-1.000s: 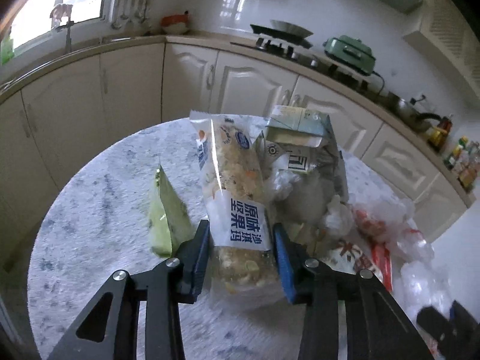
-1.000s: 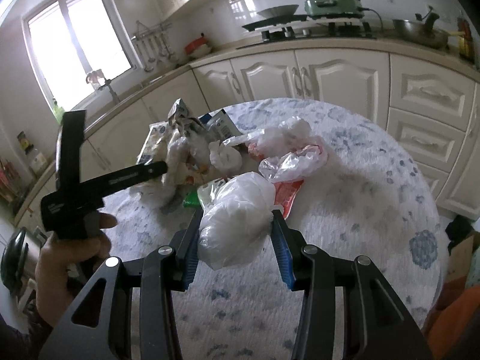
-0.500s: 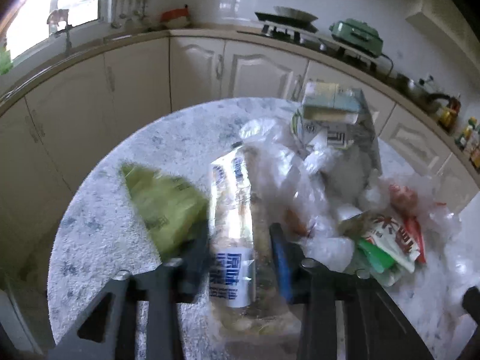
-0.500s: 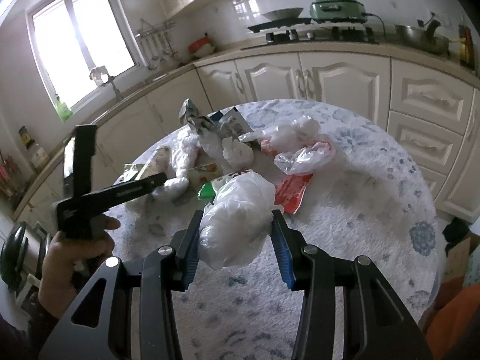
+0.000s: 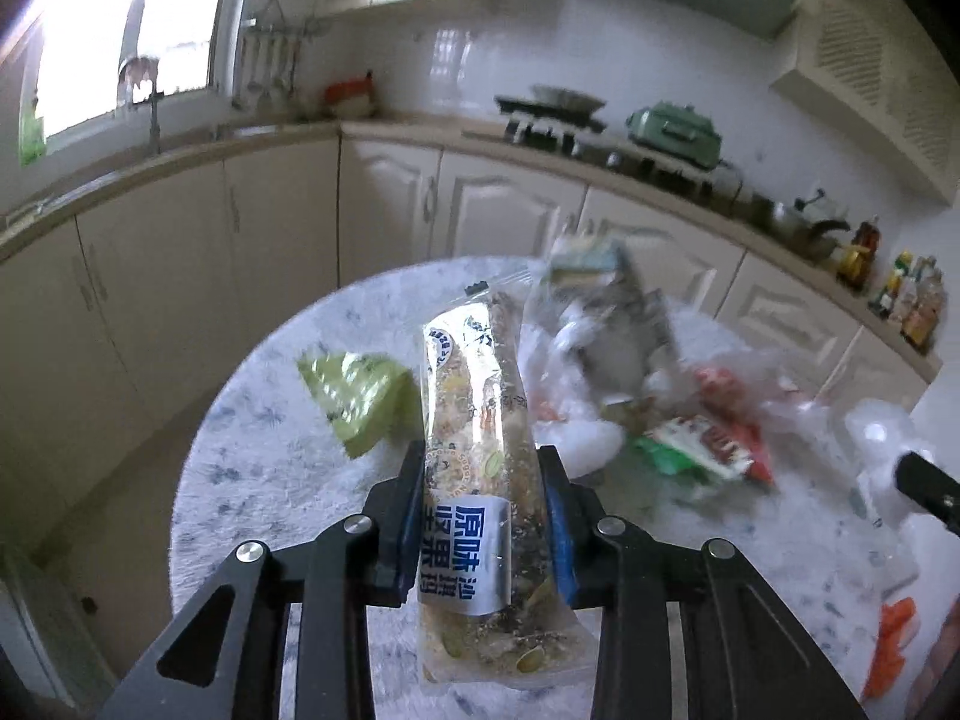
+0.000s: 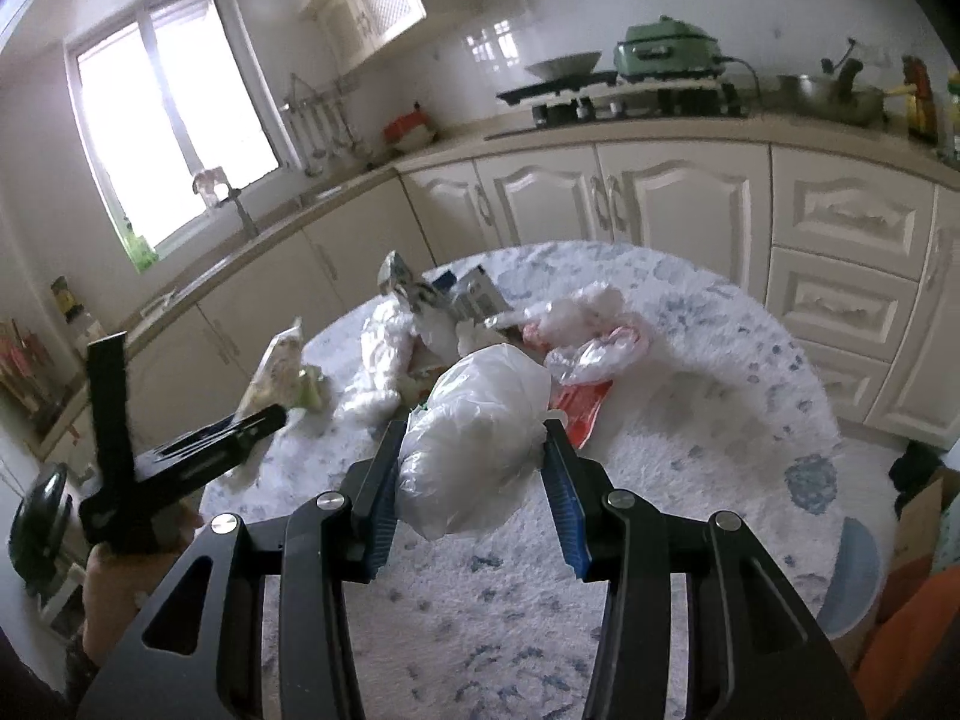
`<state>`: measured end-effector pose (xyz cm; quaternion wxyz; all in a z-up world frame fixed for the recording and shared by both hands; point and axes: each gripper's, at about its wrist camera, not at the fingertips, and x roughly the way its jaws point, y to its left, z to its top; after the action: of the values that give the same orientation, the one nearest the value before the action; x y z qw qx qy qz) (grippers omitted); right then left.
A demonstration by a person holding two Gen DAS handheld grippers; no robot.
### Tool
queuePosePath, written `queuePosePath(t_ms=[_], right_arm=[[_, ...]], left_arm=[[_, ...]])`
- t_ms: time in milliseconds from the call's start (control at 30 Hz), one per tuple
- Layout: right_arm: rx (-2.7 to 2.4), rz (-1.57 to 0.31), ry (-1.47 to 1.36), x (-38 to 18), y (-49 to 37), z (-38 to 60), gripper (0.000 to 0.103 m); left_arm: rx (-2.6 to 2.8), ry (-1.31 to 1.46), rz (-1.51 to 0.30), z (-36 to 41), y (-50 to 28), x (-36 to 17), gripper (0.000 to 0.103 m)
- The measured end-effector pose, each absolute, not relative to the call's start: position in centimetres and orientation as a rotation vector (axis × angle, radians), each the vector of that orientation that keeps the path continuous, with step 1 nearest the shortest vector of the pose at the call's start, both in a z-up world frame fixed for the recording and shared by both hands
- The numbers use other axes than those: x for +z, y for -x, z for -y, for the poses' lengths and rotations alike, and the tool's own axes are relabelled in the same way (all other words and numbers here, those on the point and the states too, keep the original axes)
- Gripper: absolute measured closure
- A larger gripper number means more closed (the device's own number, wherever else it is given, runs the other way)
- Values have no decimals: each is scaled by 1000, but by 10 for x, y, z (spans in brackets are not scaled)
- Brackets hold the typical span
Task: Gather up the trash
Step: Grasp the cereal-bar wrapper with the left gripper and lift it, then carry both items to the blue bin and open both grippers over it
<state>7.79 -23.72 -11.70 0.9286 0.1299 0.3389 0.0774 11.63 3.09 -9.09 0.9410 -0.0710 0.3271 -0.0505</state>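
My left gripper (image 5: 480, 462) is shut on a clear snack packet (image 5: 468, 372) with a blue and white label, and holds it tilted above the round table (image 5: 270, 480). My right gripper (image 6: 474, 432) is shut on a crumpled white plastic bag (image 6: 480, 396), held over the table (image 6: 690, 420). In the right wrist view the left gripper (image 6: 264, 420) stands at the left with the snack packet (image 6: 273, 366) in it, gripped by a hand (image 6: 120, 576). More trash lies on the table: a green packet (image 5: 360, 402), a squashed carton (image 5: 606, 300), a red wrapper (image 6: 579, 408) and clear bags (image 6: 594, 348).
White kitchen cabinets (image 6: 660, 198) curve round behind the table, with a stove (image 6: 600, 90) and a green appliance (image 6: 666, 48) on the counter. Beyond the table's right edge is a blue object (image 6: 852, 576) and something orange (image 6: 900, 648).
The left gripper has lifted the snack packet off the table and pulled back from the trash pile. The right gripper has risen a little with the white bag still in it.
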Motion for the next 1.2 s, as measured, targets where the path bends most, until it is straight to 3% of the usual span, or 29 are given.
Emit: queuePosePath(t_ms=[300, 667, 900, 1200], right_arm=[[92, -597, -274, -90, -53, 279, 59], [-215, -547, -325, -78, 3, 419, 59], [-413, -620, -418, -125, 33, 521, 59], [-480, -753, -587, -216, 32, 612, 59]], left_arm=[[-228, 98, -536, 22, -68, -41, 72], [-620, 6, -545, 183, -65, -21, 72], [-811, -56, -732, 298, -95, -59, 72], [-901, -204, -1060, 451, -155, -161, 72]])
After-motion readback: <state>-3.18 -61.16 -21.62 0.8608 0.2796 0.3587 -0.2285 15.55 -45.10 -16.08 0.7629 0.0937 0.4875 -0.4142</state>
